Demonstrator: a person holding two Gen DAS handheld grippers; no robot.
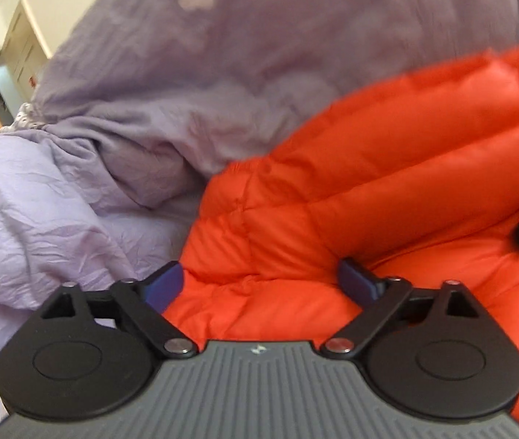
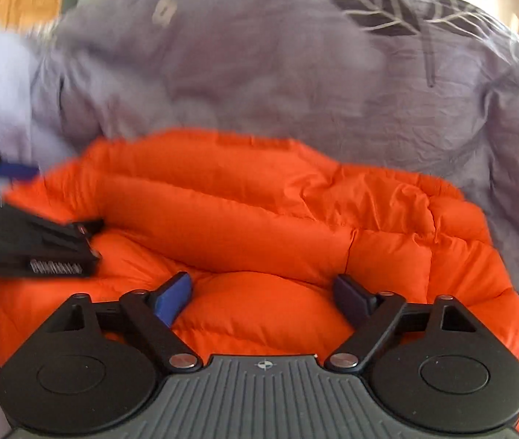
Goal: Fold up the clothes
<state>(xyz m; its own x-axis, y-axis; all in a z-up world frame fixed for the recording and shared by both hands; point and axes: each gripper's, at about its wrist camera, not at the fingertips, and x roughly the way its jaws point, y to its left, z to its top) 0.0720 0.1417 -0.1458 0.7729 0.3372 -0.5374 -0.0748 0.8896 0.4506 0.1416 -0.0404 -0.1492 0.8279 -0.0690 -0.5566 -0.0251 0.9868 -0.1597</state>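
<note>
Orange puffer jacket (image 2: 259, 219) lies bunched on the lilac duvet (image 1: 58, 201), and the fold looks only part done. One thick padded roll, maybe a sleeve or a turned-over edge, runs across the top of the body panel, so some fabric has already come inward. But the heap is lumpy, the outline ragged, nothing flat or squared yet.

Left gripper (image 1: 259, 281) sits low at the jacket's left edge, jaws spread wide with nothing between them. Right gripper (image 2: 263, 292) is over the middle of the jacket, jaws wide too, pads clear of the cloth. Neither holds anything.

Both views are smeared, so I can't say for certain which part of the jacket that roll is. Left to do, I'd judge: a fresh grip, another fold, then smoothing the bundle down.
</note>
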